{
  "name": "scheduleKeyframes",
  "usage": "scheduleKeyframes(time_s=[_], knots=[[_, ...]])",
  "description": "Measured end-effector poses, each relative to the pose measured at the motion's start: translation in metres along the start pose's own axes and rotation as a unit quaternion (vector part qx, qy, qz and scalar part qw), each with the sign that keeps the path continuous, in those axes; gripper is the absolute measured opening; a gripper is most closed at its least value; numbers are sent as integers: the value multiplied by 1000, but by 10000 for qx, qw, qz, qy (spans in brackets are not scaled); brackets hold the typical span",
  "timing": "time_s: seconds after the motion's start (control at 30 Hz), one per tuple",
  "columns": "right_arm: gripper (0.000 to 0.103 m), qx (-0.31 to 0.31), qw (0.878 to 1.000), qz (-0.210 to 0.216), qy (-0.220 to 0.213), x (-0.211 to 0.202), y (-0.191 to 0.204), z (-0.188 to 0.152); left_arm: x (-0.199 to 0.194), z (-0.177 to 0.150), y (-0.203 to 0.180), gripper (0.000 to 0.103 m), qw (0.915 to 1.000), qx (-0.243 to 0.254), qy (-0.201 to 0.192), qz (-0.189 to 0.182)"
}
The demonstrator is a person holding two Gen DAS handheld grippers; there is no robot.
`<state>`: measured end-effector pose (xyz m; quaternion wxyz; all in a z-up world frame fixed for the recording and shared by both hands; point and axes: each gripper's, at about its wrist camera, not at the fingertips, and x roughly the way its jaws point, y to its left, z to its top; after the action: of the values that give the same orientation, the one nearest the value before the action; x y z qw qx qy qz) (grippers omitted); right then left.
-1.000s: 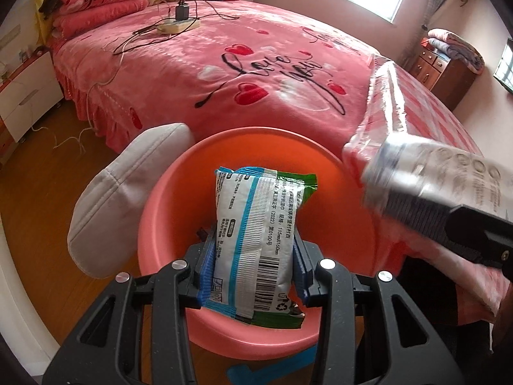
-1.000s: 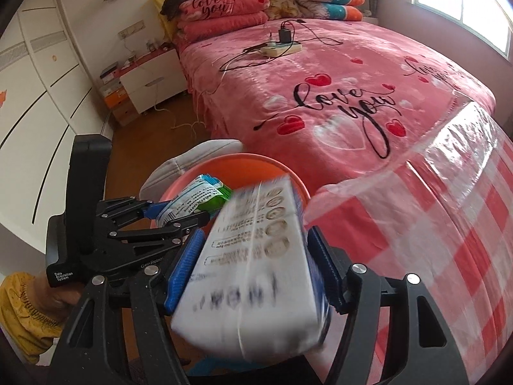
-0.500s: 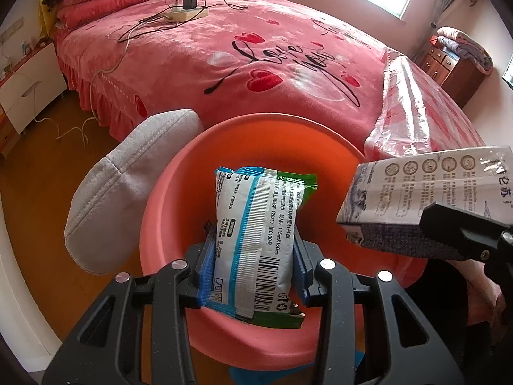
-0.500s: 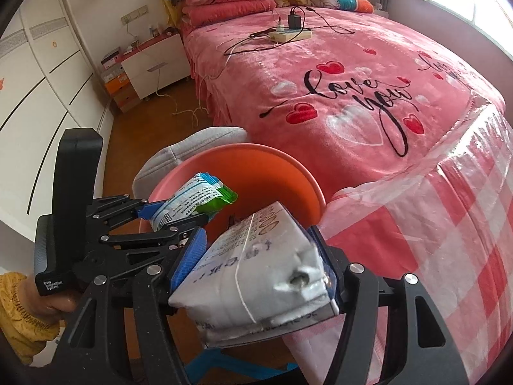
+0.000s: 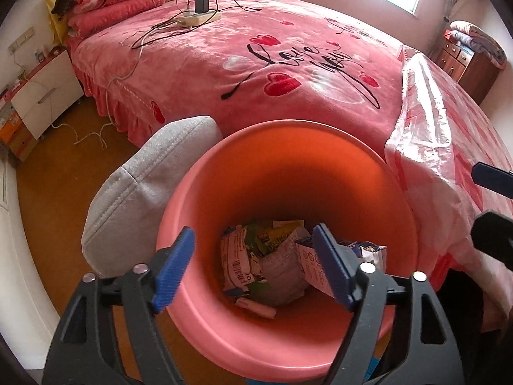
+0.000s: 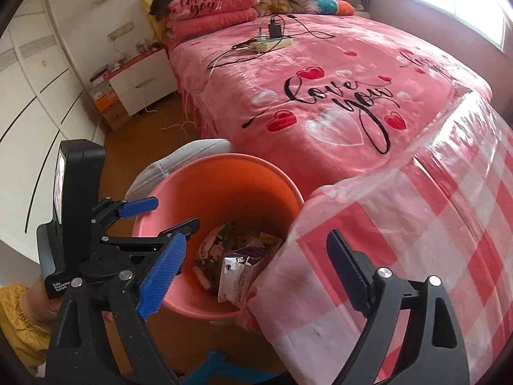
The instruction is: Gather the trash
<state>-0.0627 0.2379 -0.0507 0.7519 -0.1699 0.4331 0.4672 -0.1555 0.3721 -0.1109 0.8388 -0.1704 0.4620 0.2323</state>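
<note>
Both hand-held tools hang tilted steeply downward over the mouth of a pink bin that stands on the wooden floor at the foot corner of a pink bed. At far left in the right wrist view, a hand in a yellow sleeve grips the handle of the left gripper; its jaws are opening, the blue pads spread over the near rim of the bin with nothing between them. A grey cushion leans against the bin's left wall. In the bottom of the bin lies the trash: a white and green wrapper with a barcode at left, crumpled paper in the middle, and a flattened white carton toward the right wall, partly hidden in the left wrist view by the left gripper's right pad. The right gripper hovers over the bin's right rim, where the rim meets the edge of a red-checked tablecloth under clear plastic; its jaws are opening too, released and empty, the left pad above the bin and the right pad above the cloth. On the bed's far end, a power strip with cables lies near stacked pillows.
</note>
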Motion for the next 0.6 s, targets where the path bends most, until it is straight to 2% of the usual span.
scheduleKeyframes(time_s=[0.6], knots=[[92, 433, 9989, -97, -149, -27, -23, -13, -19, 4, -17, 91, 9996, 180, -212, 65]])
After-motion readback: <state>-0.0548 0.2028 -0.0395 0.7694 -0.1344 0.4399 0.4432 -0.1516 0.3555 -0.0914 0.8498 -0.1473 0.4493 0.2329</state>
